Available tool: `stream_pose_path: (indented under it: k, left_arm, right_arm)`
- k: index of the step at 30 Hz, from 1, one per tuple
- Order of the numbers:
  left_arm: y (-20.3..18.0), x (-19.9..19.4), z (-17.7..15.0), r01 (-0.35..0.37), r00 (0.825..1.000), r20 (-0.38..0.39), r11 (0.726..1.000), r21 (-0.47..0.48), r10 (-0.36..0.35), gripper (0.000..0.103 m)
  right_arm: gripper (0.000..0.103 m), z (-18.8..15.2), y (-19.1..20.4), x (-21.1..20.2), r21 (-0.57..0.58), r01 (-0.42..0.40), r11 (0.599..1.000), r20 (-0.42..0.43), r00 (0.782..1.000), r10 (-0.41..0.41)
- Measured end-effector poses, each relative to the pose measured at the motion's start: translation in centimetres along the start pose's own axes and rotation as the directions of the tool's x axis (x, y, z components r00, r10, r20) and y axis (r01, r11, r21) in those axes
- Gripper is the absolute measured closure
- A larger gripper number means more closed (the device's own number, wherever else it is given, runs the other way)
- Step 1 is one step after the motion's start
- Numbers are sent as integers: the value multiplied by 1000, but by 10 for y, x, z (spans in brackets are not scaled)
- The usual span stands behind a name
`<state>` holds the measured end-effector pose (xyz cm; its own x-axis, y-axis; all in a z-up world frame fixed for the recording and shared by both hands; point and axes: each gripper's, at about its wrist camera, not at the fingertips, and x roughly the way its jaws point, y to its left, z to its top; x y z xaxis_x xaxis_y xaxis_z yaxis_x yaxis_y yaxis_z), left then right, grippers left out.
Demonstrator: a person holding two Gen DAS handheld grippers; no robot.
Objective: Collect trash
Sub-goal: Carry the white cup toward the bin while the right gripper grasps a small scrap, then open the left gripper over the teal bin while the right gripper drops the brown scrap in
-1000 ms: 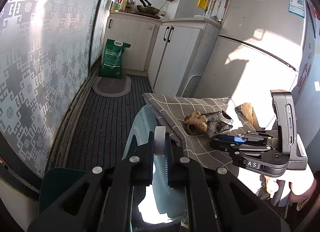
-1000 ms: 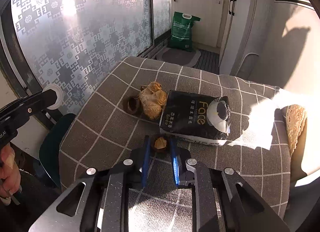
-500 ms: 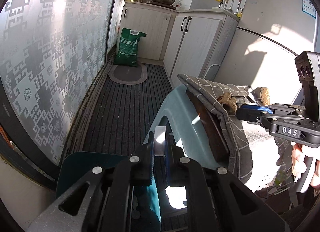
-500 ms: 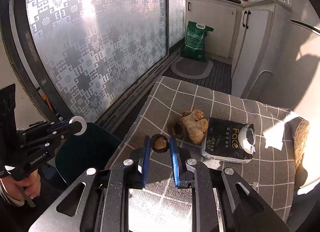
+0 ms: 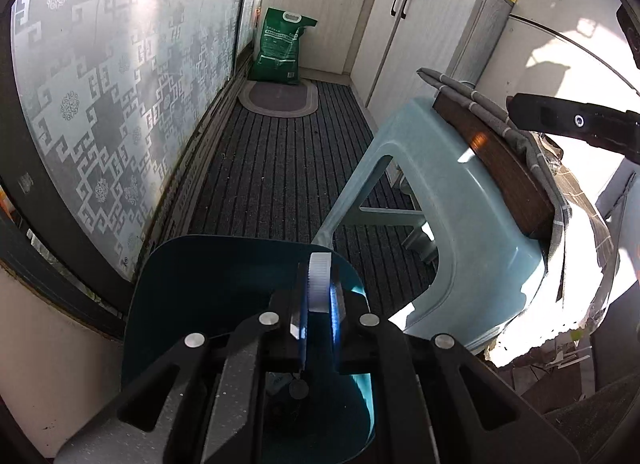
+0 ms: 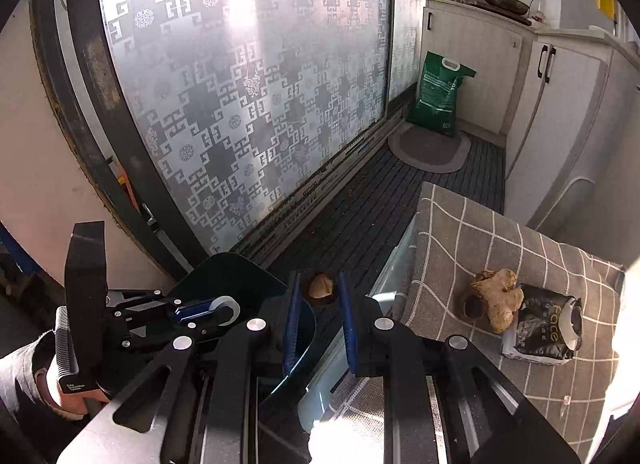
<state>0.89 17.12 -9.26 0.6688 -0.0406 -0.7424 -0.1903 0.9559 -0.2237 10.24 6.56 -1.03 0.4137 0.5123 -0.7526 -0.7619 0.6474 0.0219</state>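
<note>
My left gripper [image 5: 319,292] is shut on a white ribbed bottle cap [image 5: 318,284] and holds it over the open dark teal bin [image 5: 208,284] on the floor. It shows in the right wrist view [image 6: 222,306] too, over the bin [image 6: 240,276]. My right gripper [image 6: 320,292] is shut on a small brown nut shell [image 6: 320,286], just off the stool's left edge beside the bin. A ginger root [image 6: 496,296], a dark shell [image 6: 472,308] and a black "Face" packet [image 6: 544,338] lie on the checked cloth [image 6: 480,248].
The cloth covers a wooden board [image 5: 500,167] on a pale blue plastic stool [image 5: 440,191]. A frosted patterned glass door [image 6: 240,83] runs along the left. A green sack [image 6: 440,95], an oval mat [image 6: 428,147] and white cabinets [image 6: 560,95] stand at the far end.
Both grippers have moved left and down off the stool toward the bin, each still holding its piece. The left gripper with the cap now hangs over the bin's opening.
</note>
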Motion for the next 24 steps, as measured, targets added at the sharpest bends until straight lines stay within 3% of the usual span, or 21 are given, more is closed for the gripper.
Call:
stream_pose_path:
  k: [8,24]
  left_arm:
    - [15,19,-24,-11,996,-86,1000,9,12,93]
    - [46,30,-44,-21,984,-178,1000,-15,18,90]
  right_arm:
    - [84,6,29,24,-42,-26,999,-49,999,24]
    - [84,6,61,68,-63,-51,997,-158,987,41]
